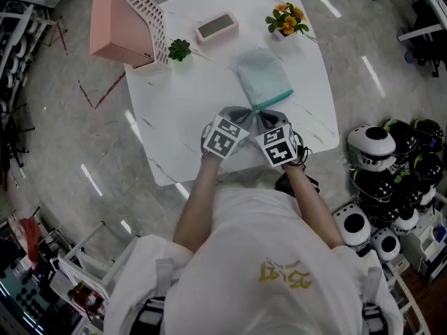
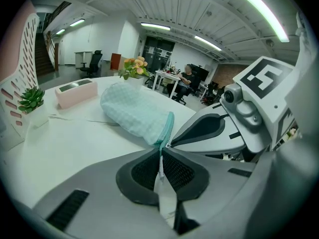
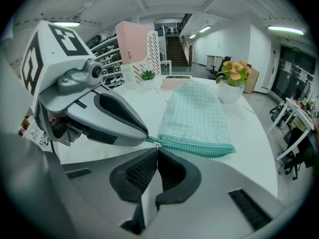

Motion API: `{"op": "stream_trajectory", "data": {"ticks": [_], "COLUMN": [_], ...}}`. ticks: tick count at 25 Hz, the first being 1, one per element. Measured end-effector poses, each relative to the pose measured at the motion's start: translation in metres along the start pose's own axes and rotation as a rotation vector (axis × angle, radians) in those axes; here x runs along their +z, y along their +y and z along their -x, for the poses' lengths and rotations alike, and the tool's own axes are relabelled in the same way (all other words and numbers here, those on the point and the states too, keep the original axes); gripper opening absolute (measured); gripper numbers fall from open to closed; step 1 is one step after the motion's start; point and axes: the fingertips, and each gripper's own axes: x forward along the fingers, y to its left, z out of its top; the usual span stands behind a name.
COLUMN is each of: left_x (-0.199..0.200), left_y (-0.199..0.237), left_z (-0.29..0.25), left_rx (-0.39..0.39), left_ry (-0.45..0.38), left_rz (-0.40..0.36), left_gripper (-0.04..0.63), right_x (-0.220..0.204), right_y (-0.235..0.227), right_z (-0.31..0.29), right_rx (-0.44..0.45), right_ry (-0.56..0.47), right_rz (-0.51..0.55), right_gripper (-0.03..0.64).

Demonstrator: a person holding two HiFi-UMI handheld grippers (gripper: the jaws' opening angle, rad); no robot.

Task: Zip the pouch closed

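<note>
- L: left gripper clenched, pads tight on a thin pale strip that runs out of the pouch's near corner. Looks like the zip's tail end, can't be sure.
- R: right gripper also clenched, tips nipping the small silver pull at that same corner.
- In head view I see both grippers side by side at the near table edge, tips converging on that one corner, L and R nearly touching.
- Pouch: teal check fabric, lying flat on the white table, centre-right, long axis pointing away from me. Only the near corner is pinched.
- Zip: teal band along the pouch's near edge, from the R tips across to the far-right corner. Teeth look joined along the stretch I can see.
- Pouch looks puffed, contents can't tell.
- Other containers, all well apart from the pouch:
- Pink file holder w/ white perforated side, far-left corner, inside not visible.
- Small pot w/ green plant just beside it.
- Low pink box w/ grey top panel, far edge.
- Flower pot w/ orange and yellow blooms, far-right.
- Floor at right: cluster of black and white helmets.
</note>
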Motion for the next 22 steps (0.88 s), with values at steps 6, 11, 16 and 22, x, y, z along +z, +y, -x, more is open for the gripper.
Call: {"op": "stream_trajectory", "data": {"ticks": [6, 11, 16, 22], "left_x": [-0.003, -0.005, -0.009, -0.01], "left_y": [0.0, 0.007, 0.009, 0.012], "left_z": [0.003, 0.008, 0.008, 0.013], "left_rx": [0.0, 0.012, 0.016, 0.028], "left_ry": [0.002, -0.007, -0.009, -0.008], "left_rz": [0.034, 0.065, 0.081, 0.083], "left_gripper": [0.034, 0.034, 0.034, 0.034], "right_x": [-0.001, -0.004, -0.004, -0.002], "right_y": [0.001, -0.008, -0.008, -0.008], "right_z": [-0.001, 0.0, -0.001, 0.0], "right_rx": [-0.004, -0.023, -0.025, -0.037], "right_ry": [0.012, 0.017, 0.018, 0.025], "right_rz": [0.021, 0.004, 0.006, 0.015], "right_gripper": [0.017, 0.015, 0.015, 0.015]}}
